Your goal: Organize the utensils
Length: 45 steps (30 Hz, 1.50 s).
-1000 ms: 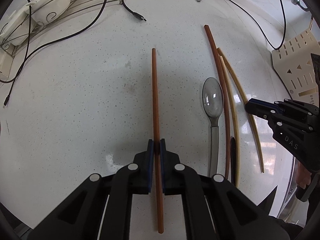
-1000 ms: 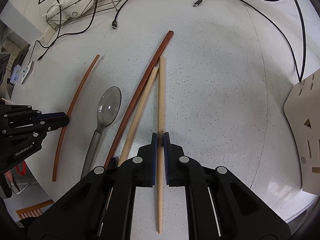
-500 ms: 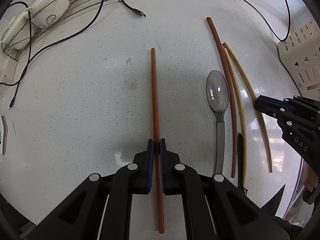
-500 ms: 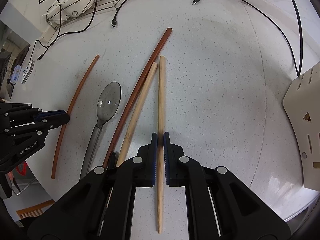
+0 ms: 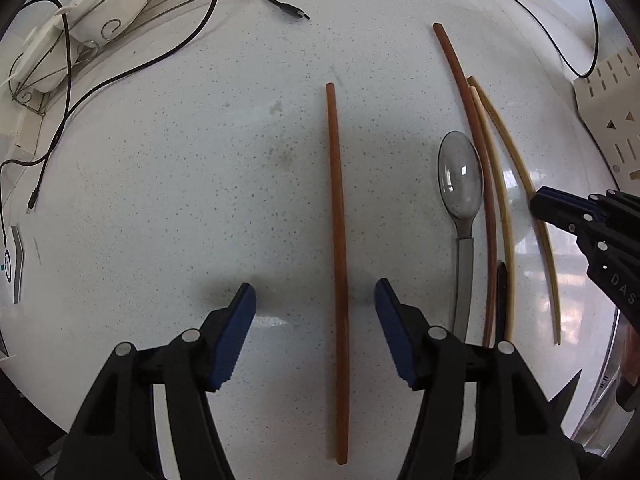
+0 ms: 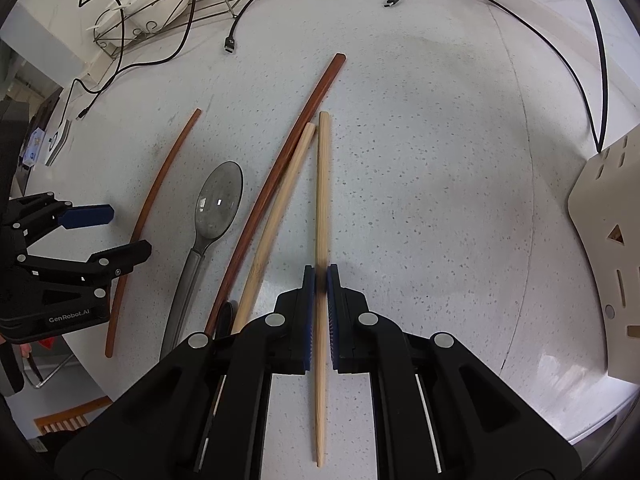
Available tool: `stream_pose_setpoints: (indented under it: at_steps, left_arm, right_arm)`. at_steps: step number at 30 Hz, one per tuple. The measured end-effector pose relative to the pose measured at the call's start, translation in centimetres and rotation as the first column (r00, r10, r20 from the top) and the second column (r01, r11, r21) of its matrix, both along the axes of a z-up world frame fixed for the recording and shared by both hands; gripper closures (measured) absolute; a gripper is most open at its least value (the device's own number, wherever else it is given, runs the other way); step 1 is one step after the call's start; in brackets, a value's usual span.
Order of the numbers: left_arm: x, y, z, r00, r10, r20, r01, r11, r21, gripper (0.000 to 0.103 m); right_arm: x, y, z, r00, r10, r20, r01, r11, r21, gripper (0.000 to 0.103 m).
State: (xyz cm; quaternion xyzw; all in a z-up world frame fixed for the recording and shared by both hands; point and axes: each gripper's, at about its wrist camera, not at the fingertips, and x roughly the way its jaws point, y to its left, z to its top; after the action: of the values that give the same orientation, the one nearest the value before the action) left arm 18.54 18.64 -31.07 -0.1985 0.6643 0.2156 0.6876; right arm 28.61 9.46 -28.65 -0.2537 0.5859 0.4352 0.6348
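A: What can't you make out here?

B: A dark utensil [image 6: 225,316] lies under the dark brown chopstick [image 6: 280,184]; only a stub shows, so its kind is unclear.

A: Anything cut off?

B: The perforated cream board [image 6: 608,248] runs past the right edge, and the wire rack [image 5: 120,8] at far left is clipped.

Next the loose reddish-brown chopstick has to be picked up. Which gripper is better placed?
Left. The left gripper has just opened and straddles the reddish-brown chopstick, pads clear of it. The right gripper is shut on a pale chopstick, so it is occupied.
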Motion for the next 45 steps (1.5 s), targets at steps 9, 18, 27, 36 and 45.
stream_pose_setpoints:
  at_steps: [9,18,27,36,45]
  left_arm:
    - [1.8,-1.4,0.5,0.998,-0.058,-0.026,0.059,0.998,0.034,0.097]
    - [0.8,0.4,0.6,0.998,-0.065,0.002,0.065,0.998,0.003,0.097]
    - [-1.7,0.6,1.5,0.996,-0.036,0.076,0.037,0.999,-0.021,0.097]
    - [-3.2,1.4,5.6,0.971,-0.003,0.239,0.005,1.000,-0.010,0.097]
    - [-2.6,-0.1,11.5,0.898,-0.019,0.440,0.017,1.000,0.008,0.097]
  right_arm:
    - [0.0,0.1,0.0,1.000,-0.003,-0.007,0.003,1.000,0.002,0.097]
    - [0.3,-0.2,0.0,1.000,-0.012,-0.018,0.013,1.000,0.009,0.097]
    - [1.3,-1.3,0.2,0.995,-0.074,-0.072,0.077,0.996,0.046,0.097]
    - [1.6,-2.5,1.9,0.990,-0.116,-0.083,0.124,0.988,0.088,0.097]
    - [2.0,-5.7,7.7,0.978,-0.210,-0.002,0.205,0.948,0.243,0.097]
